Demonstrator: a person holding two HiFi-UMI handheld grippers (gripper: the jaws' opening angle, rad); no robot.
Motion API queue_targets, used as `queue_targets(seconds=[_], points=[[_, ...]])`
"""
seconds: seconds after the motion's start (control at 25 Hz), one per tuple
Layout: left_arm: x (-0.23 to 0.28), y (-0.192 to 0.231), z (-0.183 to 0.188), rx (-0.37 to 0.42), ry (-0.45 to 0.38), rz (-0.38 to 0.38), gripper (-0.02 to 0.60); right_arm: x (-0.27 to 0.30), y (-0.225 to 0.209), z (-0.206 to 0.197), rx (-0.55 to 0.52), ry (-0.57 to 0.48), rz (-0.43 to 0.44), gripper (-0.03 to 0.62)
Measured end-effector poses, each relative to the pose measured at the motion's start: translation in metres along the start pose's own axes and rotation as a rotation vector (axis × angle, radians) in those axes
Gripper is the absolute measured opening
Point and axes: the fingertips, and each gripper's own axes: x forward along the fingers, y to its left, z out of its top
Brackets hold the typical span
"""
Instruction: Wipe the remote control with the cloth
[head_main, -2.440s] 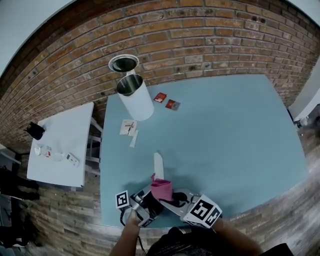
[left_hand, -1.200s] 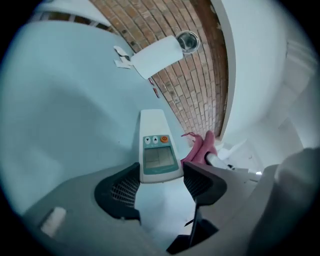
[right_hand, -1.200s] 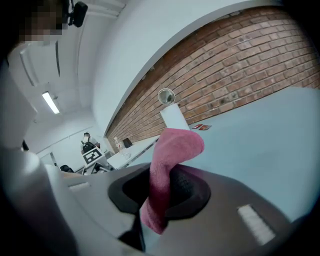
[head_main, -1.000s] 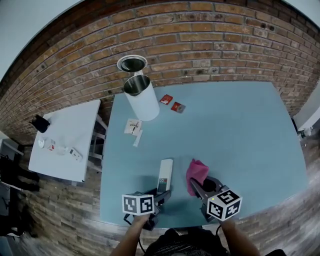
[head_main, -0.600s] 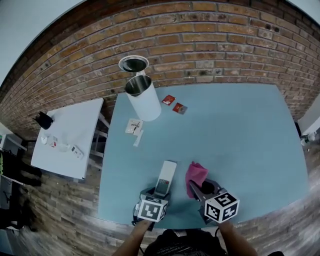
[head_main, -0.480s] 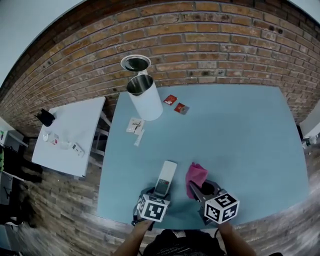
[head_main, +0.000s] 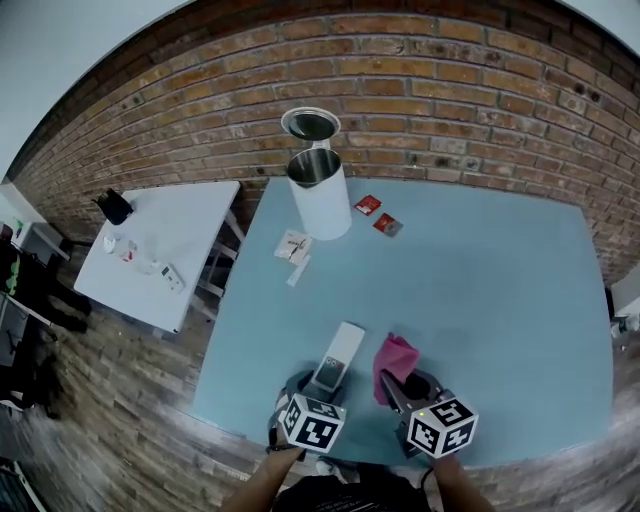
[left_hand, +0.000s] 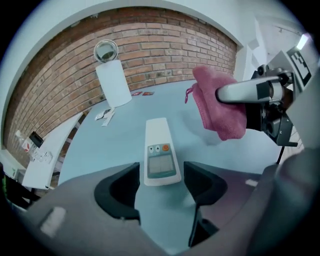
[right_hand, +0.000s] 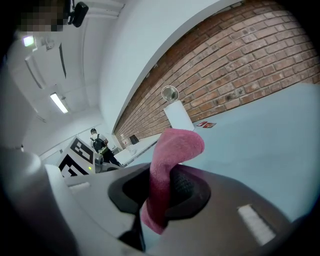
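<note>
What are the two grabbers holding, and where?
The right gripper pinches the soft pink cloth near one end. The left gripper holds nothing: its open jaws flank the white plastic remote control lying on the blue table.

This is looking like a plain lab or studio room: a brick wall (head_main: 420, 70) is backing a blue counter (head_main: 490, 290), with strip lights (right_hand: 58, 102) glowing overhead.

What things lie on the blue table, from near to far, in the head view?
Remote control, paper slips, white canister; the red packets lie level with the canister, so unplaced.
</note>
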Motion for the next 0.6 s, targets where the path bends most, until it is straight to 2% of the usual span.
queue_targets(seconds=[0.08, 0.28, 0.36, 0.4, 0.44, 0.48, 0.6], points=[[-0.009, -0.004, 0.006, -0.027, -0.059, -0.017, 0.276, 0.0, 0.005, -0.001, -0.012, 0.0, -0.005, 0.077], [-0.044, -0.019, 0.022, -0.093, -0.231, -0.131, 0.26, 0.001, 0.031, 0.0, -0.051, -0.007, -0.021, 0.077], [-0.061, -0.019, 0.025, -0.107, -0.298, -0.132, 0.257, 0.0, 0.043, 0.002, -0.064, -0.017, -0.032, 0.077], [-0.069, -0.016, 0.027, -0.115, -0.336, -0.111, 0.179, -0.001, 0.049, 0.002, -0.07, -0.021, -0.038, 0.077], [-0.077, -0.012, 0.027, -0.12, -0.369, -0.086, 0.05, -0.002, 0.055, 0.002, -0.076, -0.025, -0.043, 0.077], [-0.084, -0.009, 0.027, -0.123, -0.397, -0.073, 0.002, -0.002, 0.061, 0.001, -0.082, -0.028, -0.049, 0.077], [-0.104, -0.007, 0.025, -0.139, -0.462, -0.08, 0.002, -0.006, 0.08, -0.001, -0.107, -0.036, -0.067, 0.077]])
